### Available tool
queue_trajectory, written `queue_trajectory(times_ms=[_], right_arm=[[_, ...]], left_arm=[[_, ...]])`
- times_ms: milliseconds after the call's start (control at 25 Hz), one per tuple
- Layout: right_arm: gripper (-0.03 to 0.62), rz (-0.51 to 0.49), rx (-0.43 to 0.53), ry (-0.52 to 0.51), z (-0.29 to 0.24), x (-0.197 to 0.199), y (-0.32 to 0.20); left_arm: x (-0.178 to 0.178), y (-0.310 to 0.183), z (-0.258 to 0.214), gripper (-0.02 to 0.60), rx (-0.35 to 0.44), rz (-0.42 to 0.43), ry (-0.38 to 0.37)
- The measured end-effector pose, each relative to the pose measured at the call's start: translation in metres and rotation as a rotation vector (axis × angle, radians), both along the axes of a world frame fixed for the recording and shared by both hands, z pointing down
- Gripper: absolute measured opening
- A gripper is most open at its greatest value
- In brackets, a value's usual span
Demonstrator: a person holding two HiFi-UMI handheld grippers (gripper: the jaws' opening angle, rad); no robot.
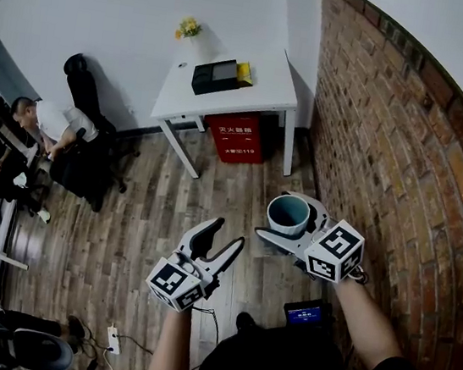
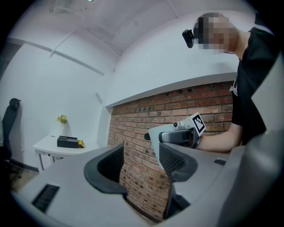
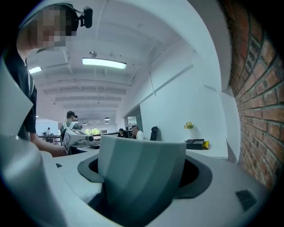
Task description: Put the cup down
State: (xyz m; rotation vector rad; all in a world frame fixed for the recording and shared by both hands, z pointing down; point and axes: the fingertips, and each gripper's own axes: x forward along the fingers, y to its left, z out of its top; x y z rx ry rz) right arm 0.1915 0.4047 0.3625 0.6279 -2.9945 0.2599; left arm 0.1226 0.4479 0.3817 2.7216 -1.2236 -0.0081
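A cup [image 1: 288,214], pale outside and teal inside, hangs upright in the air above the wooden floor, with my right gripper [image 1: 291,221] shut on its sides. In the right gripper view the cup [image 3: 141,170] fills the space between the two jaws. My left gripper [image 1: 222,240] is to the left of the cup and lower, apart from it, open with nothing between its fingers. The left gripper view shows its jaws wide apart [image 2: 140,162], with the cup [image 2: 155,141] and the right gripper [image 2: 183,135] beyond them against the brick wall.
A white table [image 1: 252,97] stands ahead by the brick wall [image 1: 392,134], carrying a black box [image 1: 215,76] and a flower vase [image 1: 189,35]. A red box [image 1: 236,138] sits under it. People sit at desks far left [image 1: 43,123]. A power strip [image 1: 114,339] lies on the floor.
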Motion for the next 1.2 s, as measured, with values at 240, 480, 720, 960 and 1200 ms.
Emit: queue_trajectory(times_ms=[240,480,720,960,1200], right_arm=[[0.419,-0.002,0.000,0.006,0.001,-0.003,0.000],[0.419,0.011,-0.018,0.013,0.008,-0.009,0.000],[0.419,0.029,-0.034,0.023,0.019,-0.037,0.000],[0.420,0.047,-0.047,0.016,0.028,-0.080,0.005],[0.420,0.063,-0.070,0.037,0.042,-0.095,-0.006]], left_arm=[[-0.002,0.000,0.000,0.253,0.010,0.009,0.003],[-0.011,0.003,0.012,0.249,-0.024,0.011,0.011],[-0.041,0.005,0.023,0.247,-0.027,0.025,0.015],[-0.089,0.002,0.037,0.241,-0.024,0.017,-0.035],[-0.103,-0.008,0.048,0.238,-0.033,0.045,-0.013]])
